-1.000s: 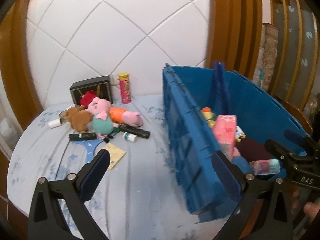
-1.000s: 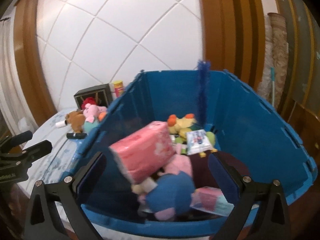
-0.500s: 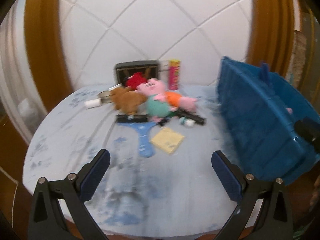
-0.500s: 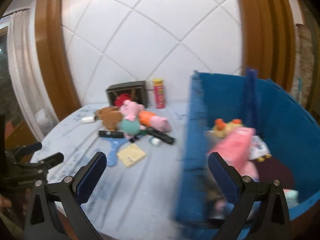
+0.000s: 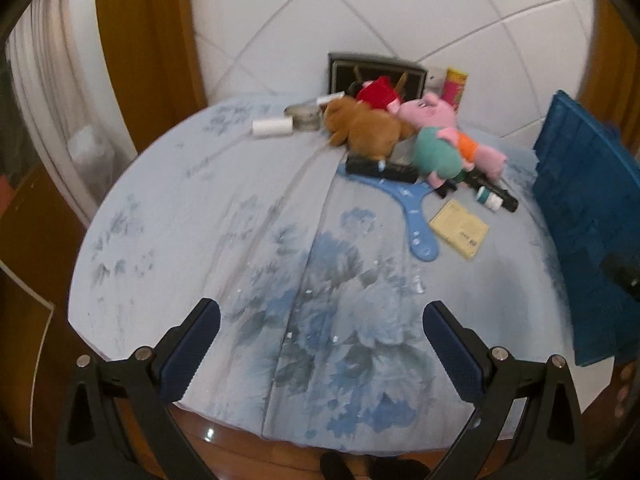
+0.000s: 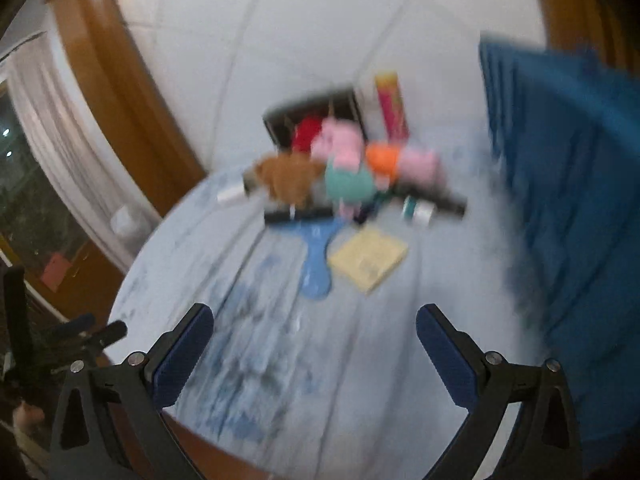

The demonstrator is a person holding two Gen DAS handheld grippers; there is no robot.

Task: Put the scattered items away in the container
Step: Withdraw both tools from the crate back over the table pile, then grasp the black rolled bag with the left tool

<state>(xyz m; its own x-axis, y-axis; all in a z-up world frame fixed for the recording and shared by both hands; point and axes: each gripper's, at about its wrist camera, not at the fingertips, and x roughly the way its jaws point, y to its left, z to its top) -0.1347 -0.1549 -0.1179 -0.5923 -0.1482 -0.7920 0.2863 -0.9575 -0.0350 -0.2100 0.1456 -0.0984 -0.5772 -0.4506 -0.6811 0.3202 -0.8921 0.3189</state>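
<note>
Lying well beyond both grippers' spread, empty fingers [image 5: 196, 344] [image 6: 444, 352], the toy pile [image 5: 404, 136] sits left of the blue container [image 5: 584, 216], contents hidden.

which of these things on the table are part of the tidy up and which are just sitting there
For the job: blue crate, brown plush, pig plush, blue paddle, yellow pad, white roll.

Just there: floral tablecloth, wooden frame, white curtain.

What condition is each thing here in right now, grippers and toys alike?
left gripper: open, empty
right gripper: open, empty
blue bin: upright, at table's right
pig plush: lying in pile
brown plush: lying in pile
yellow pad: flat on cloth
pink can: standing upright
</note>
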